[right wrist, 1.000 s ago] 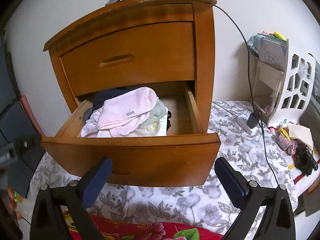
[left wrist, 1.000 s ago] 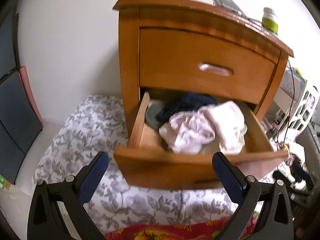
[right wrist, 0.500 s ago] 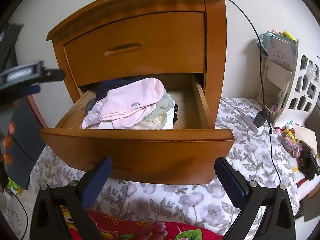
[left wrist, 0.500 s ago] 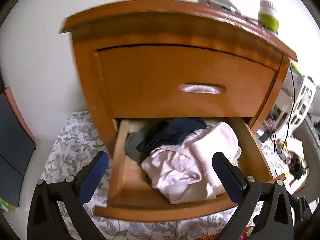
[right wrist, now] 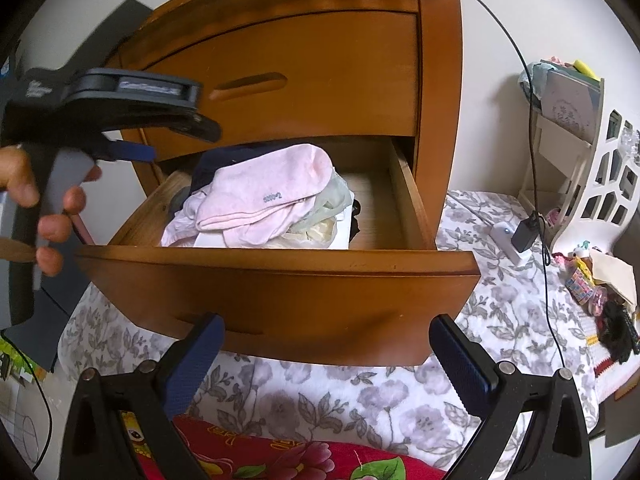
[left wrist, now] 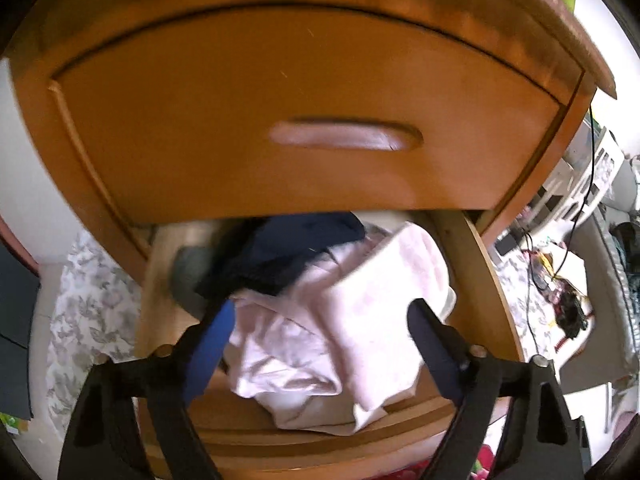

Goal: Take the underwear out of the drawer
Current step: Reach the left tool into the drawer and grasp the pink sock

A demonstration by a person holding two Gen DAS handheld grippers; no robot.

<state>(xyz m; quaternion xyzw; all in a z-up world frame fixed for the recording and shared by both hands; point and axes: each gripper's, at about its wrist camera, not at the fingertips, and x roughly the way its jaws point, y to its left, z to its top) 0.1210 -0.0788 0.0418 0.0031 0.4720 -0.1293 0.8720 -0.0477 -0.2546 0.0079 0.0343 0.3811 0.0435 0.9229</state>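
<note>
Pink underwear (left wrist: 340,320) lies heaped against the drawer (right wrist: 280,276) front edge; the left gripper (left wrist: 320,320), jaws apart and just closing around it, should sink deeper before pinching, while the right gripper (right wrist: 324,356) waits wide open.

Left tool (left wrist: 318,320) angled down, jaws just narrowing (nothing gripped); right tool (right wrist: 326,344) jaws wide

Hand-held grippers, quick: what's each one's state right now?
Left hand-held gripper: open, jaws just been closing, either side of the pink underwear, not yet gripping.
Right hand-held gripper: open, empty.
</note>
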